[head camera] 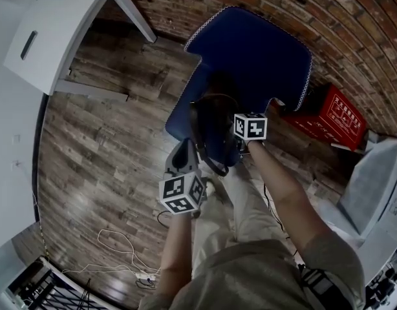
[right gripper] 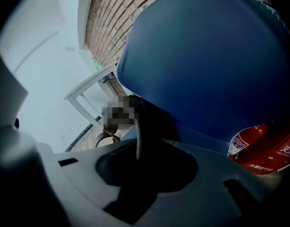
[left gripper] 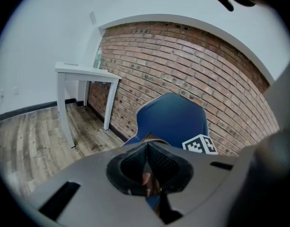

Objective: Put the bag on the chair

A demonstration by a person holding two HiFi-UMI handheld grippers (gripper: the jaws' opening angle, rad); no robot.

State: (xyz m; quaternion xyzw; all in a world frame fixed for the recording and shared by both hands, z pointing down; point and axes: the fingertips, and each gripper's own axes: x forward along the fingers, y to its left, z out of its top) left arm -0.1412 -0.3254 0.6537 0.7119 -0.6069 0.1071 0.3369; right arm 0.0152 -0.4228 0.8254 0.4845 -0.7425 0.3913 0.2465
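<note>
1. Left claw (left gripper: 146, 168): clenched, a thin brown strap (left gripper: 154, 138) of the bag pinched between its pads
2. Right claw (right gripper: 147, 162): released, jaws apart; a dark strap (right gripper: 138, 138) stands between them, apparently unpressed
3. Bag (head camera: 216, 131): dark and slumped, seemingly resting on the seat of the chair (head camera: 257, 50), towards its front edge and just ahead of both claws
4. Chair: blue and padded, its back towards the brick wall (head camera: 354, 37); a red box (head camera: 334, 116) lies beside it on the wooden floor (head camera: 101, 154)
5. Hazard, as I judge it: if the left claw draws back while clenched, the strap would drag the bag over the seat's front edge
6. Hazard: the loose strap could snag a jaw of the right claw on withdrawal and tip the bag forward onto the floor
</note>
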